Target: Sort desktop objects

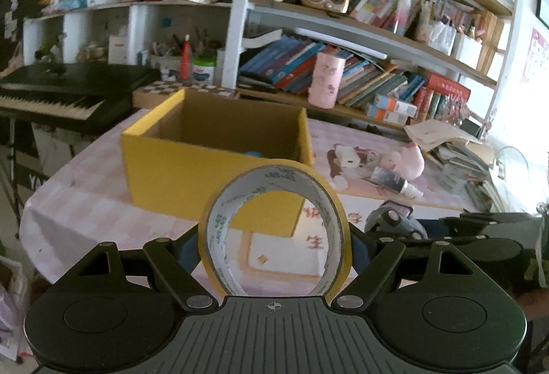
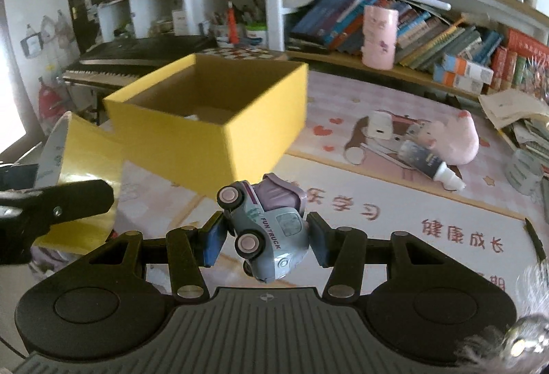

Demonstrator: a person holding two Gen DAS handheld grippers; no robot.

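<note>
Here, left to right:
Left gripper (image 1: 276,245): fingers set wide, clamped on the tape roll (image 1: 274,230), which stands on edge above the table.
Yellow box (image 1: 212,154): open-topped, on the pink tablecloth (image 1: 85,202), just beyond both grippers.
Right gripper (image 2: 266,238): fingers narrow, gripping the toy truck (image 2: 267,230), tilted nose-down, held above the table.
Pink plush (image 2: 453,140): lying beside a small tube (image 2: 429,164), right of the box.

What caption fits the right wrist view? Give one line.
Right claw grips a toy truck above the mat, facing an open yellow box.
</note>
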